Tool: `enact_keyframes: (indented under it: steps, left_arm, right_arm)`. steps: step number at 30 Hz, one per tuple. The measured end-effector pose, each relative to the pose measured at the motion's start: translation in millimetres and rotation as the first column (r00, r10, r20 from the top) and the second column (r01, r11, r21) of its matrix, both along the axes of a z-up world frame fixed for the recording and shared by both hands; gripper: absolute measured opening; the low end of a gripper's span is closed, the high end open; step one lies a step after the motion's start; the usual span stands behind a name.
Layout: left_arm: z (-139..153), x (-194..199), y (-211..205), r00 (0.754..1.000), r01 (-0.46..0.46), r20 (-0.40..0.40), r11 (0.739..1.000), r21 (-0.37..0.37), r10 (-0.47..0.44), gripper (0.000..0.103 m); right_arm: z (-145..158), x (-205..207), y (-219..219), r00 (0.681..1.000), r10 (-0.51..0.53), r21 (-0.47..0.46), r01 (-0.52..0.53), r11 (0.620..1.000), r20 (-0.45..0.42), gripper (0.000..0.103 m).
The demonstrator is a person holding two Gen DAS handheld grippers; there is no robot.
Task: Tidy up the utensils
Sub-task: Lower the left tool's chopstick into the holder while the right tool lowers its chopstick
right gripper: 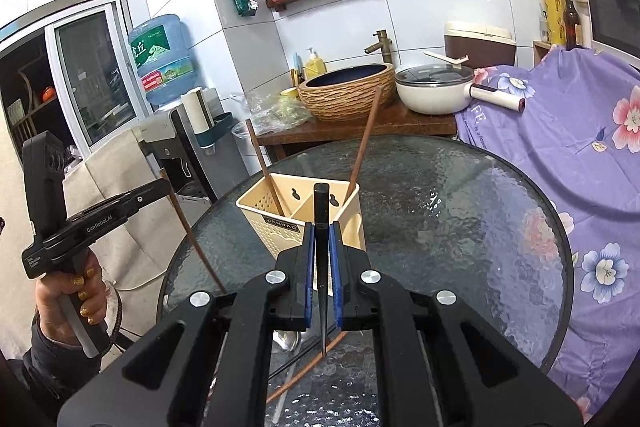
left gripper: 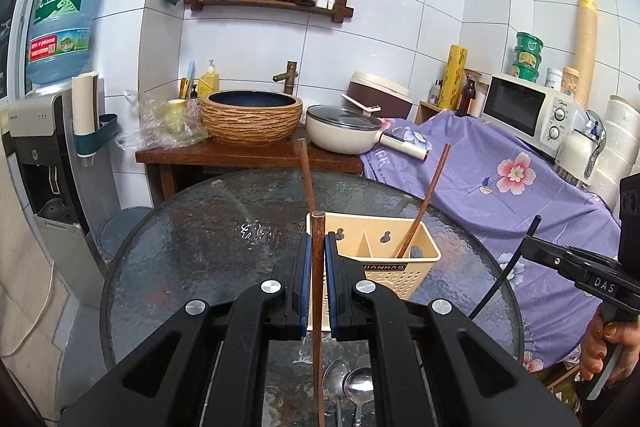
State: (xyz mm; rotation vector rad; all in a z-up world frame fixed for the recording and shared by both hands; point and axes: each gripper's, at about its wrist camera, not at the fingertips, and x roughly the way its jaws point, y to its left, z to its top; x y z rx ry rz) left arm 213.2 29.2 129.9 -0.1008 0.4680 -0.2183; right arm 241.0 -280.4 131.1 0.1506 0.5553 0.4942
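A beige utensil caddy with compartments stands on the round glass table. Two brown chopsticks lean in it, one per side. My left gripper is shut on a brown chopstick, held upright in front of the caddy. My right gripper is shut on a black chopstick, upright just before the caddy. Two metal spoons lie on the table below the left gripper. Another brown chopstick lies on the glass.
Behind the table a wooden stand carries a woven basin and a white pan. A purple flowered cloth covers the counter at right with a microwave. A water dispenser stands at left.
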Motion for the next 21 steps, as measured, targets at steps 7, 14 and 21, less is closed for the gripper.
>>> enact_keyframes:
  steps: [7,14,21]
  left_arm:
    - [15.8,-0.2,-6.9,0.999,0.024,0.021,1.0,-0.003,-0.024,0.006]
    - [49.7,-2.7,-9.3,0.996,0.061,0.065,0.998,-0.036,-0.058,0.006]
    - [113.4,-9.4,-16.5,0.979,0.062,0.197,0.997,-0.04,-0.053,0.006]
  right_arm:
    - [18.9,1.9,6.6,1.0,0.022,-0.01,-0.022,1.0,0.016,0.008]
    - [59.4,3.8,9.3,0.997,0.061,0.011,-0.061,0.998,0.043,0.008]
    - [117.8,2.3,15.5,0.988,0.058,0.022,-0.061,0.998,0.141,0.008]
